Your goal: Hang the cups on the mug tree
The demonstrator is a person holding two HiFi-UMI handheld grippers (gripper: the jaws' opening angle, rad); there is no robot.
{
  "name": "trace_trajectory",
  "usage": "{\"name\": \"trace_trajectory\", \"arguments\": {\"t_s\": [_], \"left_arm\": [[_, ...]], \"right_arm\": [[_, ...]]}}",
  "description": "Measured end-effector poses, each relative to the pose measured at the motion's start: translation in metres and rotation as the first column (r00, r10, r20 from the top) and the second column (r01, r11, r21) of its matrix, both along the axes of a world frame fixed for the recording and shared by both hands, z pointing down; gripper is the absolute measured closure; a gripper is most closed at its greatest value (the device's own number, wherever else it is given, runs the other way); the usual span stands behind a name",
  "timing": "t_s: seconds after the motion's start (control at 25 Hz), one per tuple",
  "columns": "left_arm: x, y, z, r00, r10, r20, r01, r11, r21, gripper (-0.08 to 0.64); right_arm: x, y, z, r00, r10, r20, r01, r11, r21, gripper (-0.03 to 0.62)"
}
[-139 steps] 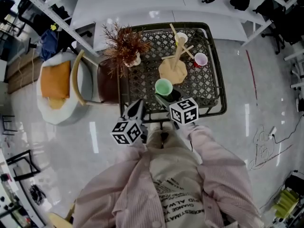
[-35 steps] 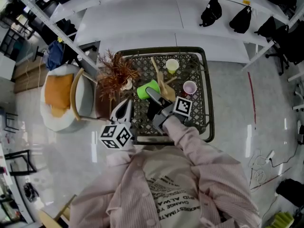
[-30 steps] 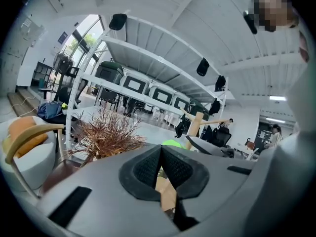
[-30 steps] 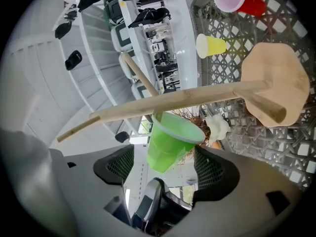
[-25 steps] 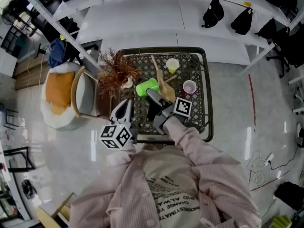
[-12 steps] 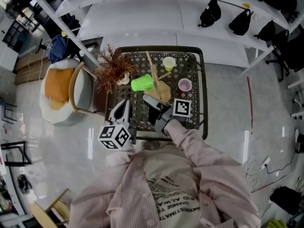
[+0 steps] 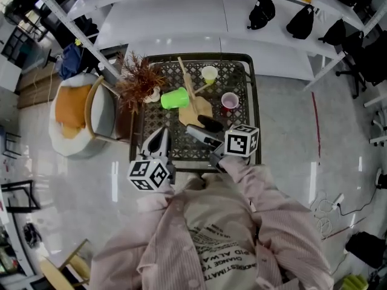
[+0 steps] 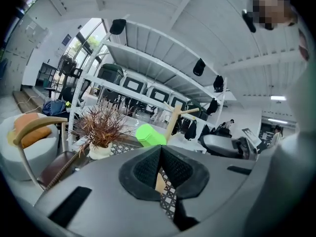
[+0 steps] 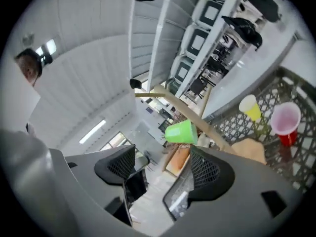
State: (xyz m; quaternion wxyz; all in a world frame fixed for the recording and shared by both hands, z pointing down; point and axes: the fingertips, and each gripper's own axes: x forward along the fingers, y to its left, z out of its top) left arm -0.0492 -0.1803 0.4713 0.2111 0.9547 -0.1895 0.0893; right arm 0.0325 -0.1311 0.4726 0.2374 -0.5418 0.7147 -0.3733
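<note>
The wooden mug tree (image 7: pixel 195 109) stands on the black lattice table (image 7: pixel 242 110). A green cup (image 7: pixel 175 98) hangs on its left branch, lying sideways. At the end of a right branch sits a yellow cup (image 7: pixel 209 74). A pink-lined red cup (image 7: pixel 229 101) stands upright on the table to the right of the tree's base. My right gripper (image 7: pixel 198 127) is open and empty, just in front of the base; its own view shows the green cup (image 9: pixel 181 132) beyond the gripper (image 9: pixel 163 169). Near the table's front-left edge, my left gripper (image 7: pixel 159 135) is shut and empty, with the green cup (image 8: pixel 150 135) ahead of it (image 8: pixel 160 169).
A dried plant in a white vase (image 7: pixel 139 82) stands at the table's left edge, close to the green cup. A chair with an orange cushion (image 7: pixel 71 112) is left of the table. White shelves (image 7: pixel 181 11) run behind it.
My right gripper carried the green cup from the table's front to the tree, let it go on the left branch, and drew back open. The left gripper has stayed put.
</note>
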Motion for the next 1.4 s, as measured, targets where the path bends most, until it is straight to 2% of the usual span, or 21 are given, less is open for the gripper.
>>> {"name": "trace_trajectory", "arguments": {"t_s": [0.12, 0.2, 0.32, 0.4, 0.64, 0.8, 1.0, 1.2, 1.4], "left_arm": [[0.004, 0.002, -0.002, 1.0, 0.029, -0.003, -0.029, 1.0, 0.003, 0.561], [0.005, 0.006, -0.001, 0.999, 0.052, -0.002, -0.052, 0.999, -0.001, 0.561], [0.011, 0.014, 0.002, 0.994, 0.108, 0.005, -0.108, 0.994, -0.003, 0.561], [0.015, 0.017, 0.002, 0.99, 0.14, 0.008, -0.14, 0.99, -0.006, 0.561], [0.024, 0.034, 0.009, 0.972, 0.236, 0.02, -0.236, 0.972, -0.016, 0.561], [0.029, 0.05, 0.02, 0.955, 0.293, 0.032, -0.292, 0.956, -0.037, 0.561], [0.039, 0.063, 0.027, 0.94, 0.339, 0.044, -0.337, 0.94, -0.048, 0.561], [0.047, 0.088, 0.042, 0.935, 0.349, 0.063, -0.345, 0.936, -0.075, 0.561], [0.066, 0.096, 0.064, 0.946, 0.312, 0.087, -0.301, 0.946, -0.12, 0.561]], "right_arm": [[0.016, 0.009, -0.001, 0.98, 0.063, -0.19, -0.067, 0.998, -0.015, 0.258], [0.026, 0.017, 0.001, 0.946, 0.114, -0.304, -0.128, 0.991, -0.026, 0.259], [0.037, 0.03, 0.004, 0.877, 0.163, -0.451, -0.203, 0.978, -0.041, 0.259], [0.044, 0.037, 0.009, 0.838, 0.189, -0.512, -0.25, 0.967, -0.052, 0.259], [0.059, 0.062, 0.022, 0.757, 0.251, -0.603, -0.363, 0.929, -0.068, 0.259], [0.071, 0.078, 0.031, 0.738, 0.293, -0.607, -0.424, 0.902, -0.079, 0.259], [0.087, 0.086, 0.043, 0.723, 0.312, -0.617, -0.462, 0.882, -0.095, 0.259], [0.103, 0.095, 0.064, 0.728, 0.293, -0.619, -0.456, 0.882, -0.118, 0.259], [0.129, 0.087, 0.093, 0.749, 0.249, -0.614, -0.428, 0.89, -0.16, 0.259]]}}
